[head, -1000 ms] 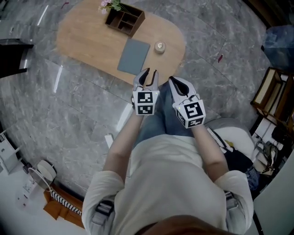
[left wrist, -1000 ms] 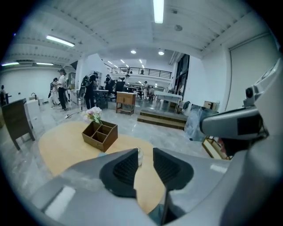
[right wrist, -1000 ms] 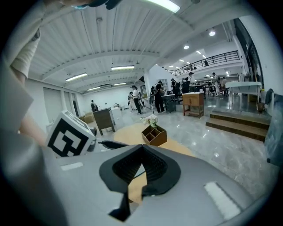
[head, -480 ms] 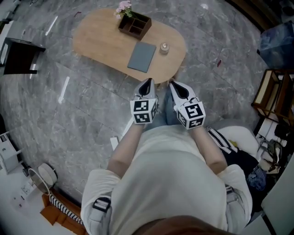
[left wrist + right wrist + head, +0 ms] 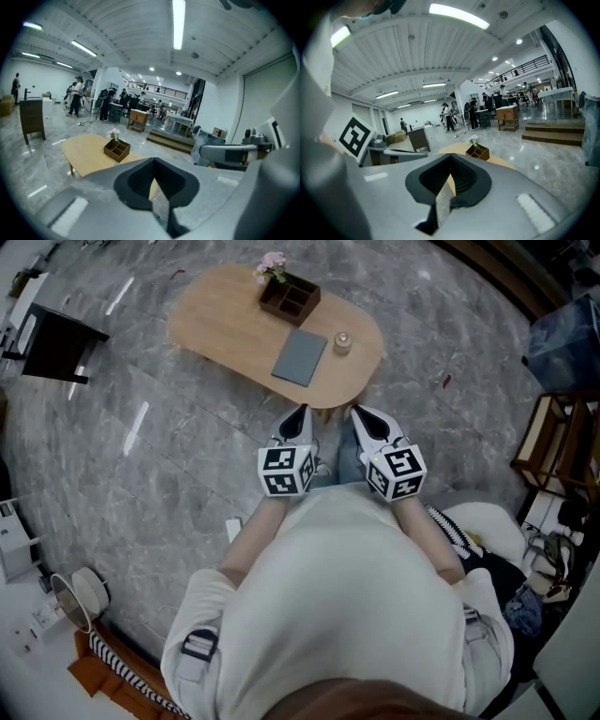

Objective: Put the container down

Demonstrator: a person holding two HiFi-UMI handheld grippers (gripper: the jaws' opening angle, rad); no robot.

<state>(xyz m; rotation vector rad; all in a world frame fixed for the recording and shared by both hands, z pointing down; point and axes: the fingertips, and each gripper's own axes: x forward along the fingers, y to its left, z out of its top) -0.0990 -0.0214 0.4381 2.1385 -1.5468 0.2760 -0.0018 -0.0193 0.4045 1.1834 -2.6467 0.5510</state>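
I hold both grippers close in front of my body, above the grey marble floor [image 5: 178,456]. My left gripper [image 5: 300,418] has its jaws pressed together with nothing between them. My right gripper [image 5: 364,418], at its 3 o'clock, is likewise closed and empty. The brown wooden divided container [image 5: 291,298], with pink flowers [image 5: 273,261] in it, sits on the oval light-wood tabletop [image 5: 225,324] at 12 o'clock, well apart from both. A grey rectangular mat [image 5: 300,357] and a small round jar [image 5: 342,341] lie on the side nearer me.
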